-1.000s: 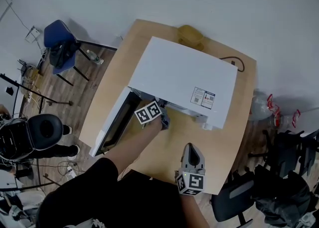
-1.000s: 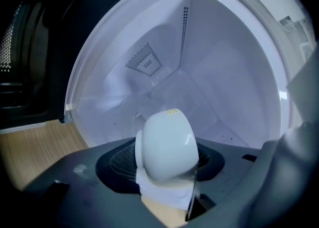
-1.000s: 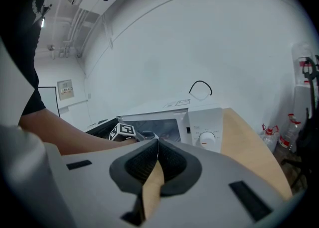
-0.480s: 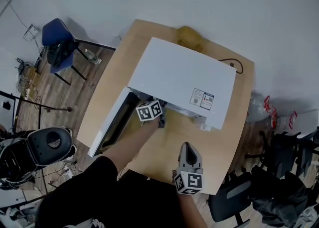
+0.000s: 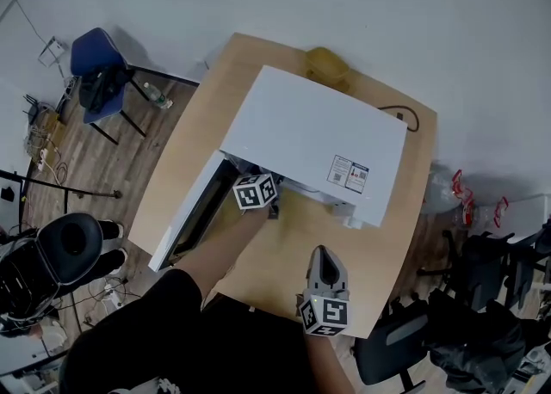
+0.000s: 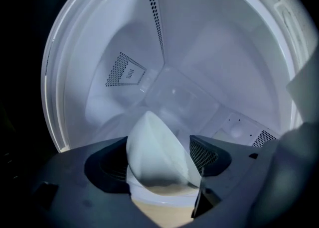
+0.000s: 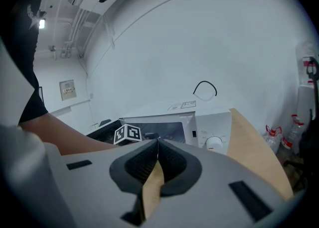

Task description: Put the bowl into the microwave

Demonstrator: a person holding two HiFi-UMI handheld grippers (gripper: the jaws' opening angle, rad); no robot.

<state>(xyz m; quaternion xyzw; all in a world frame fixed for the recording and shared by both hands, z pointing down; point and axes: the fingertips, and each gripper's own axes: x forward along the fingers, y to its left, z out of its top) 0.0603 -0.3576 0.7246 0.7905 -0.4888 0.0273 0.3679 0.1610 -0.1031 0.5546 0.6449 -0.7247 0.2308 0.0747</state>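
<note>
Opening just now, the left tool (image 6: 159,140) is spread around a tilted round white bowl (image 6: 157,160) inside the boxy white microwave (image 5: 314,130). Over the wooden bench (image 5: 284,250), the right tool (image 7: 157,145) is pressed together

White bowl (image 6: 158,152) leaning tilted inside the pale cavity, white microwave (image 5: 314,130) sitting on the table (image 5: 409,237), its door (image 5: 191,216) standing wide open

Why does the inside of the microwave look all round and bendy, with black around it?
Left gripper view: the wide-angle lens bends the microwave walls into curves and leaves black corners; the bowl, very close, looks a bit soft. Head view: even light, little bending.
</note>
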